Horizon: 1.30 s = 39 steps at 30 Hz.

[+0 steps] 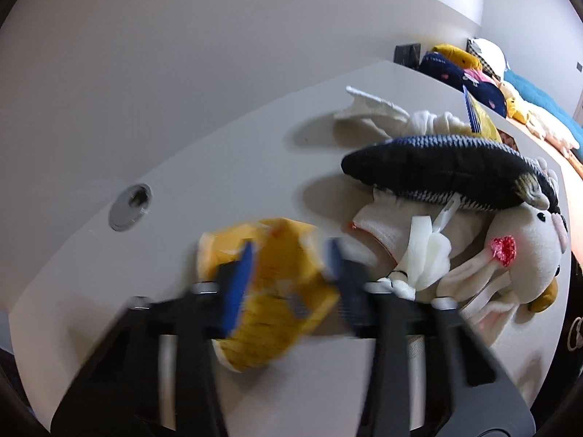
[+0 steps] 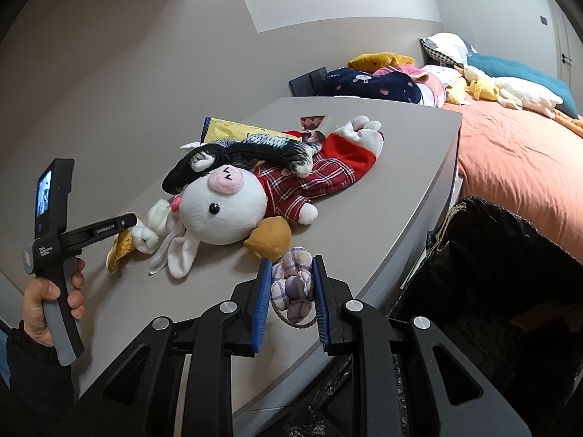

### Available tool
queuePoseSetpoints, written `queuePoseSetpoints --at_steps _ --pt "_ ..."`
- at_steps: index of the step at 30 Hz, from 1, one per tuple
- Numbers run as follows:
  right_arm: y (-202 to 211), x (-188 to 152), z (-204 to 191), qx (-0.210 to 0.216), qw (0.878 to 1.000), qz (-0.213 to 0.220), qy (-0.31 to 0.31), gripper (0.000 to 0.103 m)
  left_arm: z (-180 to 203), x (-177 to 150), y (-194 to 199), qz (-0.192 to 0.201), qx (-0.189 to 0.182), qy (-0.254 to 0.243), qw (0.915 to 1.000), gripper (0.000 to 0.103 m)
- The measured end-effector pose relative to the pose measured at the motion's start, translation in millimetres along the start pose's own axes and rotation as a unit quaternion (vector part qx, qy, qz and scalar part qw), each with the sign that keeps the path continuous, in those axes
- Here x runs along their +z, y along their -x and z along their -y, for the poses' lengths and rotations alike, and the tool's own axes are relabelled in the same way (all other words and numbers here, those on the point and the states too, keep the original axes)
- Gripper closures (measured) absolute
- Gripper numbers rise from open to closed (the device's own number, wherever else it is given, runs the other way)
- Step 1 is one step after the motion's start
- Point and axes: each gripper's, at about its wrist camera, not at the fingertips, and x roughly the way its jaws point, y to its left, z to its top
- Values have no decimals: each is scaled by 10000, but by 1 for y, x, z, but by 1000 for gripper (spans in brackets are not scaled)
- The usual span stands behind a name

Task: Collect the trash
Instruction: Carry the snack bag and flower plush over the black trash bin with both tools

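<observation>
**Two grippers, two catches at a cluttered grey desk**

A grey desk [image 2: 382, 196] stands against a pale wall, its far end meeting a bed with an orange cover [image 2: 517, 160] piled with cushions and soft toys. A black-lined trash bin [image 2: 503, 276] sits just beside the desk's near edge, on the right.

In the middle of the desk lies a white plush rabbit [image 2: 222, 211] in a red plaid dress, with a dark plush fish [image 2: 251, 153] draped across its head. A yellow packet [image 2: 233, 129] with a blue edge pokes out from behind the fish.

The left gripper [image 1: 288, 280] is closed around a crumpled yellow snack wrapper [image 1: 277, 291], its blue pads [image 1: 237, 284] pressing in on both sides; this view is motion-blurred. The wrapper sits low over the desk, near the rabbit's ears and well left of the bin; whether it touches the surface cannot be told. A round cable grommet [image 1: 130, 207] is set in the desk beyond it. From the right wrist view the person's left hand [image 2: 47, 306] is seen wrapped round the tool's handle.

The right gripper [image 2: 291, 302] is clamped on a small checked fabric pouch [image 2: 293, 284], lilac and white, with a cord loop hanging below it, just beside the rabbit's tan foot and near the bin.
</observation>
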Motion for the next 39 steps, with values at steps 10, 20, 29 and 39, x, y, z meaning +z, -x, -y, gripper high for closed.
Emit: queuePoseSetpoints --at_steps 10,20,29,39 --pt "4 2 7 -7 9999 92 -130 79 -6 -1 31 569 -80 -18 9983 92" --pt "27 9 14 24 9993 331 -179 79 27 20 85 1102 -318 -429 9925 92" --pt "64 12 39 -188 9977 589 -260 79 88 21 123 1317 -869 -842 9839 92" --pt "103 1 76 -704 9939 708 -466 79 171 -2 136 1198 -1626 -1446 9687 91"
